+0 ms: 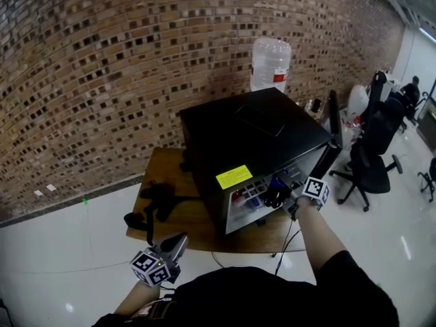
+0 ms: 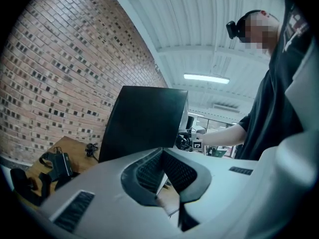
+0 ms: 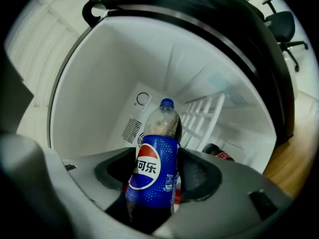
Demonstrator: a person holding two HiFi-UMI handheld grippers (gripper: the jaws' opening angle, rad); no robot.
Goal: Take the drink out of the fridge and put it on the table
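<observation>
The right tongs [image 1: 276, 195] reach into the open fridge [image 1: 252, 131] and grasp the cola bottle [image 3: 152, 173]. It stands between the jaws, and the pads seem to bear on its lower body, at and below the blue label. The left tongs [image 1: 177, 242] are clenched on nothing, tips together, and hang low and well apart from the fridge, off the near edge of the bench [image 1: 184, 225].

The step in hand looks to be firming the grip and drawing the bottle out. The plastic wall is smooth and round, so I judge it could twist or slide in the pads. The squeeze should be firm enough to stop that before any lift, without crushing the bottle.

A dark drink with a red label [image 3: 219, 154] lies just beyond the right jaw, and a white wire rack [image 3: 205, 114] stands past it. The way out should therefore be straight back along the line of the tongs, not a swing to the right. The bottle should stay upright, its cap clear of the top edge of the opening and its base lifted only a little. The open door [image 1: 332, 125] stands to the right of the tongs, so the turn toward the bench is safer to the left.

Bare wood shows below and left of the right tongs, but black gear [image 1: 160, 199] lies further left, so the bottle is best set down short of that
</observation>
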